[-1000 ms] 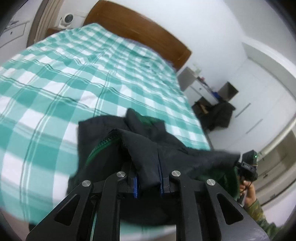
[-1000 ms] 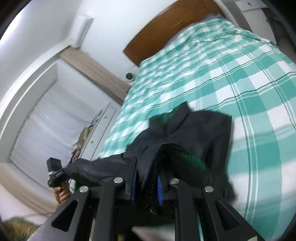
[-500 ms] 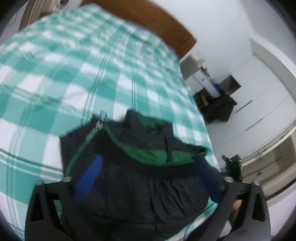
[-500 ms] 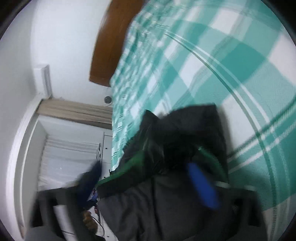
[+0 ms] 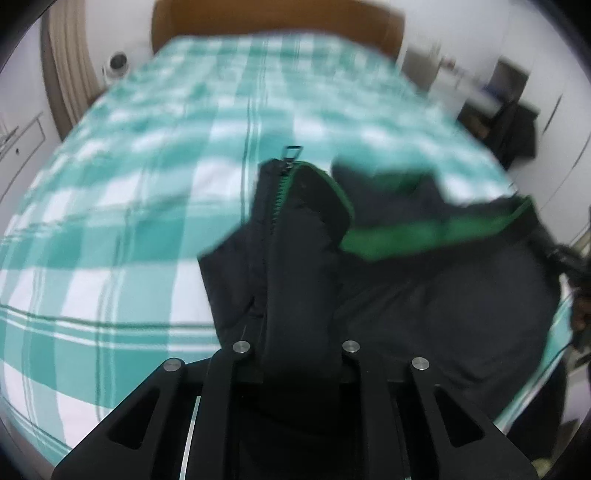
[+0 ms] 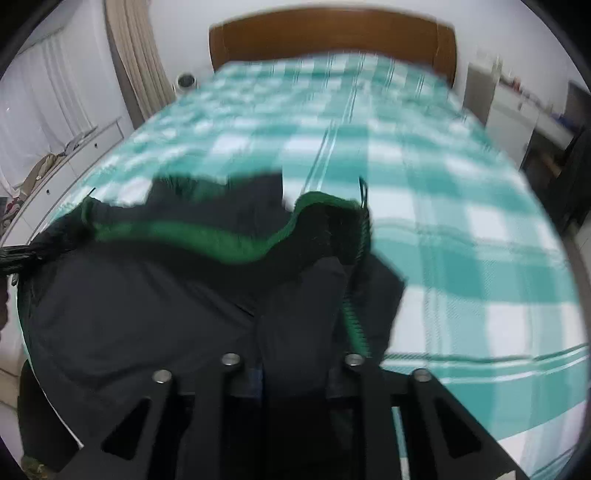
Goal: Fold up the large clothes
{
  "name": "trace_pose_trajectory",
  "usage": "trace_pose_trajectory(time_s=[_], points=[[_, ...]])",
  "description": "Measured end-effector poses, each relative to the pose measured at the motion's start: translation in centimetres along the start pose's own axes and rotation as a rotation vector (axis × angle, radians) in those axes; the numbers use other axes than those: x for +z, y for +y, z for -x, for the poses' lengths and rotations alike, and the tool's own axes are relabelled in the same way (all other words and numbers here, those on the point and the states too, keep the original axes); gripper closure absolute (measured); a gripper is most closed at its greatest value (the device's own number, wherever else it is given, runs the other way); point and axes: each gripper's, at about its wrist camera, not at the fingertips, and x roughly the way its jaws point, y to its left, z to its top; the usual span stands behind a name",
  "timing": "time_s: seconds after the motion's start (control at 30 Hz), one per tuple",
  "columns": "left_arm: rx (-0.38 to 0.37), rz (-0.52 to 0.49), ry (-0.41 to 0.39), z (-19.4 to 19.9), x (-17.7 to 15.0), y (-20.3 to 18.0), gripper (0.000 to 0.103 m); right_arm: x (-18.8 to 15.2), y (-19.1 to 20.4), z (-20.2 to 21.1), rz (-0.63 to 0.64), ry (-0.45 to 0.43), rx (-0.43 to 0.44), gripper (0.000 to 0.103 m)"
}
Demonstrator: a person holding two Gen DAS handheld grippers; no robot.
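While the black jacket [image 5: 424,295] with its green lining [image 5: 417,236] lies spread across the near end of the bed [image 5: 129,206], you have pinched a fold of it in each tool. Your left tool [image 5: 301,354] has just been closing and now grips a bunched ridge of the black cloth beside the zipper [image 5: 280,192], whose pull points up toward the headboard [image 5: 277,18]. Your right tool [image 6: 295,365] has likewise just been closing and clamps the jacket's [image 6: 129,302] other front edge, next to the green zipper teeth [image 6: 354,317]. The garment sags between the two tools over the teal and white checked bedspread [image 6: 461,206]. Both views are blurred.
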Motion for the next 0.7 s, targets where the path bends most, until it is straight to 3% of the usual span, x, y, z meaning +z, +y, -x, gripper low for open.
trace_pose_trajectory(time_s=[0.1, 0.17, 0.23, 0.3, 0.33, 0.4, 0.47, 0.7], points=[[-0.029, 0.083, -0.126, 1.8, 1.5, 0.7, 0.088, 2.3, -0.3, 1.3, -0.016, -0.107, -0.02, 0.084], [0.019, 0.126, -0.22, 0.9, 2.6, 0.9, 0.084, 3.9, -0.9, 0.9, -0.06, -0.176, -0.041, 0.084], [0.087, 0.149, -0.254, -2.2, 3.5, 1.2, 0.079, 4.8, -1.9, -1.8, -0.13, -0.198, -0.051, 0.084], [0.175, 0.187, -0.201, -7.0, 4.0, 1.7, 0.078, 4.6, -2.4, -5.2, -0.159, -0.164, -0.077, 0.084], [0.199, 0.215, -0.147, -9.4, 3.8, 2.3, 0.076, 4.1, -2.6, -8.2, -0.176, -0.102, -0.101, 0.084], [0.226, 0.26, -0.076, -13.1, 2.9, 3.5, 0.065, 2.7, -2.9, -12.1, -0.197, -0.025, -0.133, 0.077], [0.21, 0.314, -0.095, -14.1, 2.0, 4.7, 0.057, 1.7, -3.0, -13.6, -0.207, -0.053, -0.133, 0.073], [0.119, 0.381, -0.117, -15.7, 0.7, 6.3, 0.055, 0.5, -4.7, -15.6, -0.285, -0.093, -0.062, 0.07]])
